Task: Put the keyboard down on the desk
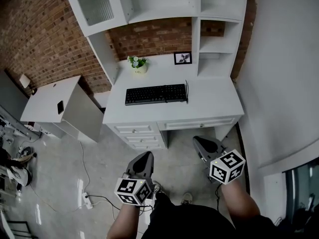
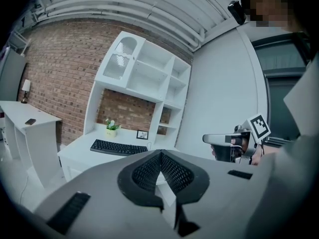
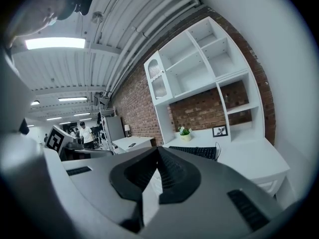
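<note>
The black keyboard (image 1: 155, 94) lies flat on the white desk (image 1: 209, 103), its cable curling at its right end. It also shows in the left gripper view as the keyboard (image 2: 118, 148) and, partly hidden by the jaws, in the right gripper view as the keyboard (image 3: 195, 152). Both grippers hang over the floor well short of the desk. My left gripper (image 1: 143, 160) is shut and holds nothing. My right gripper (image 1: 201, 143) is shut and empty too. The right gripper (image 2: 219, 139) appears from the side in the left gripper view.
A small potted plant (image 1: 138, 63) and a framed picture (image 1: 182, 58) stand at the desk's back, under white shelves. Drawers (image 1: 135, 133) face me. A lower white side table (image 1: 50, 101) with a phone stands left. Cables and a power strip (image 1: 85, 199) lie on the floor.
</note>
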Action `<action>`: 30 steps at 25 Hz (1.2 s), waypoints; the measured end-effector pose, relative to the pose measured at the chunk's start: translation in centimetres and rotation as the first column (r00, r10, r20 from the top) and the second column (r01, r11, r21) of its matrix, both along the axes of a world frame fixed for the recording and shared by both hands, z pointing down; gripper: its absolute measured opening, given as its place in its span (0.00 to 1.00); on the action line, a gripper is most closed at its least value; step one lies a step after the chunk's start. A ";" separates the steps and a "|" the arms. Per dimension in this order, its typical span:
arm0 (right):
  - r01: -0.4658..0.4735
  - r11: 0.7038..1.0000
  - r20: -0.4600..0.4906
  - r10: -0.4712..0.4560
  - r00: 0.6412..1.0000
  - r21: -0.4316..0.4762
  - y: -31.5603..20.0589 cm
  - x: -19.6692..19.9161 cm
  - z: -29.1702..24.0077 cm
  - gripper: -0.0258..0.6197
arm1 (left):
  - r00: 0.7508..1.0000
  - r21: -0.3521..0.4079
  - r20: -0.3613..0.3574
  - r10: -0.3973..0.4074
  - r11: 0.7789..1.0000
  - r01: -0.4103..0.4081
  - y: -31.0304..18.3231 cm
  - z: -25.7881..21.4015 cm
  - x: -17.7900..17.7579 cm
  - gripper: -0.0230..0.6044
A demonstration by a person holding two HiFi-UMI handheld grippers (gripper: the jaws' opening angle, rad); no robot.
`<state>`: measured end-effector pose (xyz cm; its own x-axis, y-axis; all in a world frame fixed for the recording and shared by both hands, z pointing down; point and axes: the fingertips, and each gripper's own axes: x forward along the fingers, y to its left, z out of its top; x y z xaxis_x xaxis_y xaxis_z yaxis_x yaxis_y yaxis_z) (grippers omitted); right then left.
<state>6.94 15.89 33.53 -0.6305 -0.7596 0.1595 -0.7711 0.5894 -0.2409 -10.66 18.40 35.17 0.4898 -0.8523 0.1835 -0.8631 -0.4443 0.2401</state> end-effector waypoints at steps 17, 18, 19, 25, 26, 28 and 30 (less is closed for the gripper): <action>0.013 1.000 0.011 -0.013 1.000 0.002 0.3 0.3 0.2 0.07 | 1.000 0.027 0.014 0.002 1.000 -0.002 0.6 -0.5 0.5 0.07; 0.013 1.000 0.011 -0.013 1.000 0.002 0.4 0.3 0.2 0.07 | 1.000 0.025 0.012 0.000 1.000 0.000 0.6 -0.6 0.5 0.07; 0.014 1.000 0.010 -0.014 1.000 0.002 0.4 0.3 0.1 0.07 | 1.000 0.024 0.011 -0.002 1.000 0.001 0.6 -0.6 0.5 0.07; 0.018 1.000 0.005 -0.018 1.000 0.003 0.4 0.4 0.2 0.07 | 1.000 0.014 -0.001 -0.016 1.000 0.016 0.6 -0.4 0.3 0.07; 0.019 1.000 0.005 -0.019 1.000 0.002 0.5 0.4 0.3 0.07 | 1.000 0.011 -0.001 -0.016 1.000 0.016 0.6 -0.3 0.4 0.07; 0.018 1.000 0.005 -0.018 1.000 0.001 0.6 0.5 0.3 0.07 | 1.000 0.009 0.001 -0.014 1.000 0.014 0.7 -0.2 0.5 0.07; 0.018 1.000 0.005 -0.018 1.000 0.001 0.6 0.7 0.3 0.07 | 1.000 0.010 0.002 -0.013 1.000 0.013 0.6 -0.2 0.6 0.07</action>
<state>7.59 16.45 33.84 -0.6447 -0.7484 0.1560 -0.7593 0.6032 -0.2440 -10.04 19.03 34.97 0.4783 -0.8604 0.1757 -0.8692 -0.4354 0.2341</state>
